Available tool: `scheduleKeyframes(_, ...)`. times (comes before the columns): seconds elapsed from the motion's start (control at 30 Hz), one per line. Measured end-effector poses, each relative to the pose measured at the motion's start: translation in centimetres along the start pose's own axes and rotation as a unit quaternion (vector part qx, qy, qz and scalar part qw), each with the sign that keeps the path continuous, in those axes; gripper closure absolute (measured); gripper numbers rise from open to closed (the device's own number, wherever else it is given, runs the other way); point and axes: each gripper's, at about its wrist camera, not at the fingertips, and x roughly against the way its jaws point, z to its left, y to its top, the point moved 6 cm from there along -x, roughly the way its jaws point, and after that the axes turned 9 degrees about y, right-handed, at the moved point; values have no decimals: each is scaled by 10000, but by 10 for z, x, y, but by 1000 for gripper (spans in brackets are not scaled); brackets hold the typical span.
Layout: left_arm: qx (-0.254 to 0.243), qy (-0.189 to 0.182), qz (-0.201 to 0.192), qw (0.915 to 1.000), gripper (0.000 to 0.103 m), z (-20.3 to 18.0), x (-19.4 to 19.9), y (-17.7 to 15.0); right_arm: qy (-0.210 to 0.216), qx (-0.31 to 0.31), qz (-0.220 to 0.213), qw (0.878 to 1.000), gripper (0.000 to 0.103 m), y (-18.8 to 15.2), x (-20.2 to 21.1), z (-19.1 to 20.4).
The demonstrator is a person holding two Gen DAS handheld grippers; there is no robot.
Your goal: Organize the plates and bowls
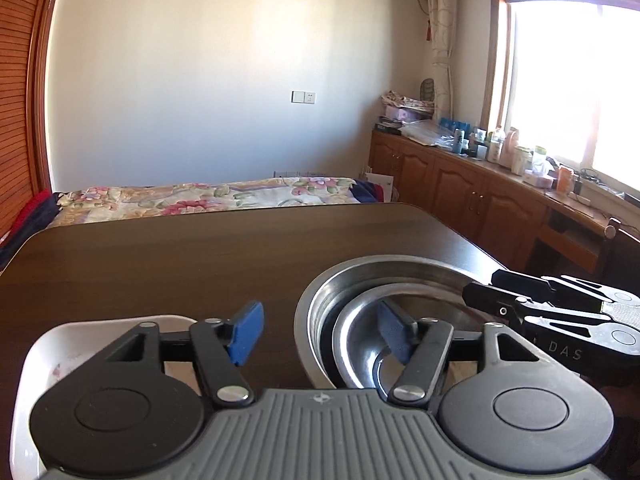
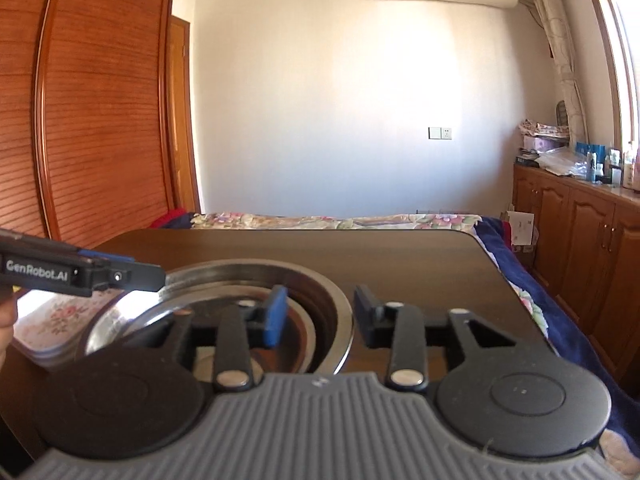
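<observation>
A large steel bowl (image 1: pixel 360 276) sits on the dark wooden table (image 1: pixel 180 256), with a smaller steel bowl (image 1: pixel 356 332) nested tilted inside it. A white square plate (image 1: pixel 48 356) lies to its left, under my left gripper (image 1: pixel 320 336), which is open and empty; its right finger hangs over the small bowl. In the right wrist view the large bowl (image 2: pixel 240 276) and small bowl (image 2: pixel 132 316) show too. My right gripper (image 2: pixel 320 316) is open, its jaws astride the large bowl's right rim. A floral white plate (image 2: pixel 56 320) lies at the left.
My other gripper shows at the right of the left wrist view (image 1: pixel 560 308) and at the left of the right wrist view (image 2: pixel 80 272). Behind the table is a bed (image 1: pixel 208 196). A wooden cabinet (image 1: pixel 460 188) with bottles runs along the right.
</observation>
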Motion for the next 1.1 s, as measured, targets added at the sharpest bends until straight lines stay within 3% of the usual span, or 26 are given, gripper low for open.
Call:
scheduleKeyframes(0.13, 68, 93, -46, 9999, 30, 1, 0, -4, 6, -65, -65, 10000, 52, -2, 0, -2)
scheduleKeyframes(0.2, 87, 105, -29, 9999, 30, 0, 0, -6, 8, -106, -117, 9999, 42, -2, 2, -3)
scheduleKeyframes(0.3, 117, 102, 20, 9999, 30, 0, -1, -8, 34, -202, -71, 9998, 41, -3, -1, -6)
scheduleKeyframes(0.37, 113, 94, 44, 9999, 34, -1, -2, -8, 35, -271, 1, 9996, 41, -4, -3, -8)
scheduleKeyframes(0.6, 175, 149, 275, 9994, 70, -2, -4, -19, 209, -381, 227, 9988, 41, -7, -10, -7)
scheduleKeyframes(0.87, 240, 208, 273, 9991, 72, -4, -1, -22, 522, -218, 596, 9966, 45, -11, -18, 5)
scheduleKeyframes(0.97, 328, 187, 289, 9989, 72, -3, 3, -24, 459, -214, 594, 9970, 47, -12, -17, 5)
scheduleKeyframes(1.1, 400, 243, 272, 9985, 72, 3, 6, -24, 409, -313, 551, 9972, 57, -11, -15, 1)
